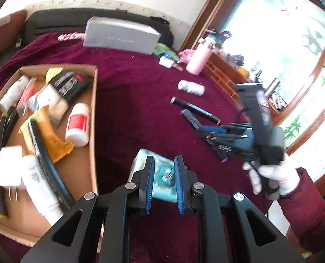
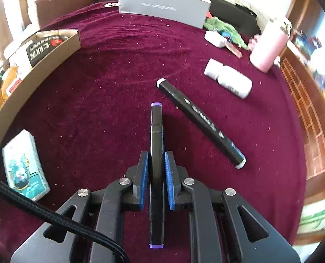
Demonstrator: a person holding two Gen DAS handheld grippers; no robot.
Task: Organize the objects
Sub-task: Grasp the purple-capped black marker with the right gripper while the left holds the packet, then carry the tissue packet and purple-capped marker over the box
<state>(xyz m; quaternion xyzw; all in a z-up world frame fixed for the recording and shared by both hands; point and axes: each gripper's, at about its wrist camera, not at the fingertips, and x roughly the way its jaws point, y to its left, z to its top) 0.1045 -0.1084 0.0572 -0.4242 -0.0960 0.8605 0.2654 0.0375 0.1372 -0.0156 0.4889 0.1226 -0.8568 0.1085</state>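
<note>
At the left of the frame, the cardboard box [image 1: 94,118] already holds bottles and packets. The right claw [image 2: 157,168] grips a purple-capped marker [image 2: 156,153]. The left claw [image 1: 164,171] hangs narrowly open above a tissue pack [image 1: 162,175]. Another marker [image 2: 200,122] and white bottle [image 2: 230,81] remain on the bed [image 2: 107,87].

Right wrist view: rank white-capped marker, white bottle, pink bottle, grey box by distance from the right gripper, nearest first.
From the right gripper:
1. White-capped marker, just ahead on the right.
2. White bottle, beyond it, right.
3. Pink bottle, far right.
4. Grey box, at the back edge.
</note>
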